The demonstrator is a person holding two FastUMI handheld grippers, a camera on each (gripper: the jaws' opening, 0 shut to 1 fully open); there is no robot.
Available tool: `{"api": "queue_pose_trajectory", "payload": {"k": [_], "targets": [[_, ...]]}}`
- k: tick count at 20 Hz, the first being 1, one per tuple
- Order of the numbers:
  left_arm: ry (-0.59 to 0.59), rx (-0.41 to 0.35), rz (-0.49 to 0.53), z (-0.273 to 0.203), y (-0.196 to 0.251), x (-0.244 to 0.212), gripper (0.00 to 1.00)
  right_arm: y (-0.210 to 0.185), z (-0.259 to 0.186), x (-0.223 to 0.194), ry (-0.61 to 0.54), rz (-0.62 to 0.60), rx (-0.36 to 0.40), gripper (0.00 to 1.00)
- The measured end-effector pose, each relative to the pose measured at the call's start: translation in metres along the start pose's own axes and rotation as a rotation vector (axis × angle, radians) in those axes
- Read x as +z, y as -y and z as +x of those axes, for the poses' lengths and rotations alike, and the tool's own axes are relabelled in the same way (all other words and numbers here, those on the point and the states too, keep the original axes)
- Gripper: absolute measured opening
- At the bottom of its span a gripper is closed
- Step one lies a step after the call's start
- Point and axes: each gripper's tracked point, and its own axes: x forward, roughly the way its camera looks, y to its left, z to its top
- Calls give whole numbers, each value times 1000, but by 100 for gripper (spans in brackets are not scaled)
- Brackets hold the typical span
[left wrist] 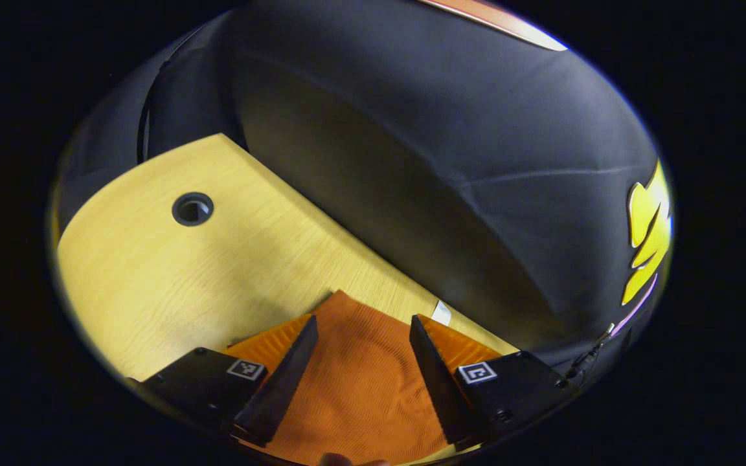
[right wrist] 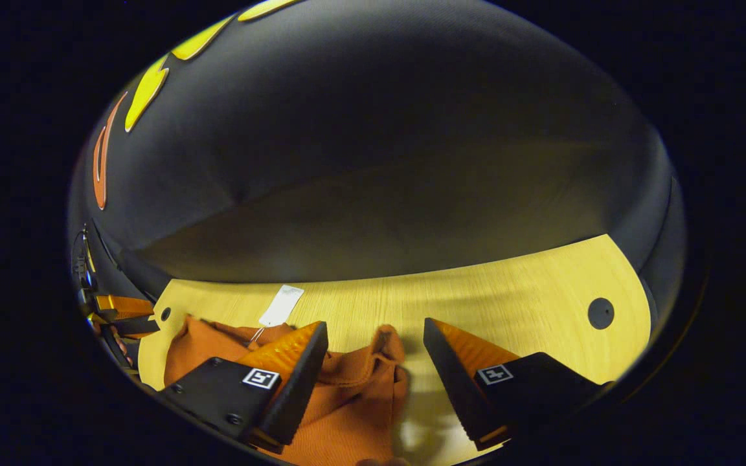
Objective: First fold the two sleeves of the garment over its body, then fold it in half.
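An orange ribbed garment [left wrist: 360,382] lies on the pale wooden table [left wrist: 172,278]. In the left gripper view my left gripper [left wrist: 361,327] is open just above the cloth, a pointed edge of the fabric between its fingers. In the right gripper view the garment [right wrist: 353,388] is bunched into folds, a white tag [right wrist: 281,305] lying on the table beside it. My right gripper [right wrist: 376,333] is open over a raised fold of the cloth, one finger over the fabric and the other over bare table. The left gripper [right wrist: 120,314] shows small at the far left edge of that view.
The table has a round cable hole near each end [left wrist: 192,208] [right wrist: 600,312]. The black booth wall [left wrist: 444,162] rises directly behind the table's far edge. A white tag [left wrist: 441,312] pokes out by the garment in the left gripper view.
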Motion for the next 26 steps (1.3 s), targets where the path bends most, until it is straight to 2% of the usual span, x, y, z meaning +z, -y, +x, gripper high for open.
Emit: {"api": "queue_pose_trajectory", "payload": {"k": [1, 2, 3, 5, 6, 8, 12, 16, 19, 20, 21, 24, 25, 26], "targets": [[21, 1, 19, -8, 4, 6, 96, 1, -11, 5, 16, -12, -4, 89], [41, -9, 43, -19, 12, 12, 98, 1, -19, 12, 42, -22, -11, 91], [58, -10, 78, -32, 18, 16, 100, 1, -29, 20, 72, -30, -23, 97], [102, -23, 151, -61, 33, 19, 98, -2, -61, 38, 138, -43, -56, 93], [123, -21, 190, -78, 40, 21, 98, -6, -79, 47, 174, -46, -63, 98], [199, -29, 259, -118, 57, 27, 97, -16, -118, 63, 240, -71, -65, 98], [401, -84, 325, -215, 103, 52, 97, -58, -209, 89, 385, -138, -30, 98], [617, -75, 441, -319, 127, 66, 97, -114, -317, 117, 577, -212, 2, 97], [734, -99, 505, -385, 142, 58, 96, -136, -379, 111, 661, -252, -3, 96], [763, -87, 531, -399, 140, 53, 100, -145, -394, 103, 667, -236, 15, 93], [789, -75, 558, -414, 140, 47, 97, -151, -406, 91, 671, -222, 25, 93], [819, -40, 610, -440, 133, 21, 97, -151, -428, 60, 681, -204, 2, 96], [823, -52, 615, -450, 131, 8, 98, -149, -432, 49, 679, -193, -13, 100], [824, -71, 615, -456, 132, -4, 97, -147, -435, 43, 683, -188, -13, 96]]}}
